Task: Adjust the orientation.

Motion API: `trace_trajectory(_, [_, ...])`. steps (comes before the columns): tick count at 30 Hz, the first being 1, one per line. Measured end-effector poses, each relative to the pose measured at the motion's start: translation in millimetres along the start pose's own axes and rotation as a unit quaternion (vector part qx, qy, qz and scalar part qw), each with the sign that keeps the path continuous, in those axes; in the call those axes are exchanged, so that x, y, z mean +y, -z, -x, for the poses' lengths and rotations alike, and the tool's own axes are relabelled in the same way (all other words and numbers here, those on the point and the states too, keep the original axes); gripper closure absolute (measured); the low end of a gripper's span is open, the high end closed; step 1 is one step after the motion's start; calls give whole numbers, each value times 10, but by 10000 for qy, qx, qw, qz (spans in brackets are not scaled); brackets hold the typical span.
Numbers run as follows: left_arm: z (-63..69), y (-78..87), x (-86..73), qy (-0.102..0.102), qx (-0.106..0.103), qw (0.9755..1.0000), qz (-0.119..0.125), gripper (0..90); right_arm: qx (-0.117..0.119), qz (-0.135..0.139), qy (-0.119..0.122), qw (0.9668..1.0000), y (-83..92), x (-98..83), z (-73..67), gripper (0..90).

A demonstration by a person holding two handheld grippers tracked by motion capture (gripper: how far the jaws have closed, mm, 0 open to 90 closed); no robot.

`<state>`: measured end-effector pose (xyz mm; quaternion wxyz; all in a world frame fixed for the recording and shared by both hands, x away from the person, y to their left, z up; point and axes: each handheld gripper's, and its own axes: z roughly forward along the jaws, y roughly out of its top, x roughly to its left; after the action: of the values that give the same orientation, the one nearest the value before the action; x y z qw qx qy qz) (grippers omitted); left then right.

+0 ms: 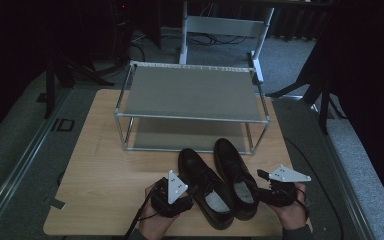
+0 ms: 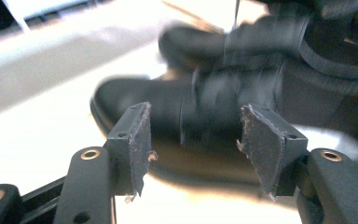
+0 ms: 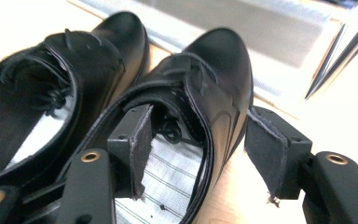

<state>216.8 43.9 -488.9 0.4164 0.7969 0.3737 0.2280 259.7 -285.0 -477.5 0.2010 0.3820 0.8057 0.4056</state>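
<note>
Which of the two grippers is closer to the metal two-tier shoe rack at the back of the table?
Neither clearly. The left gripper and right gripper both sit at the near edge, beside the black shoes, well short of the rack.

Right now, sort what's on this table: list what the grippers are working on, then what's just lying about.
In hand:
- left black shoe
- right black shoe
- left gripper
- right gripper

Lying about:
- two-tier metal shoe rack
- black tape scrap

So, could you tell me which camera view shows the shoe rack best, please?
The high view: the shoe rack appears whole there, both grey shelves and the metal frame, standing behind the two black shoes. The right gripper view catches just a shelf edge and a rod; the left gripper view gives a blurred grey strip.
</note>
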Motion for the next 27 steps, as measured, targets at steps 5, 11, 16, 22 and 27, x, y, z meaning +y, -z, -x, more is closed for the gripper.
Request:
trace_trajectory(5, [49,-275,-267,-21,-392,9977,-545,469,105,-245,-94,9996,-224,-22,38,386])
trace_trajectory(11, [55,-358,-311,33,-655,9961,-592,517,207,-365,-155,9990,-329,39,159,391])
trace_trajectory(16, [19,-398,-319,77,-993,9937,-515,589,378,-444,31,9983,-438,72,150,556])
trace_trajectory(22, [38,-457,-307,23,-1326,9901,-451,636,654,-212,161,9975,-464,146,116,673])
trace_trajectory(27, [67,-449,-322,85,-1401,9891,-435,636,758,-233,244,9965,-505,205,103,679])
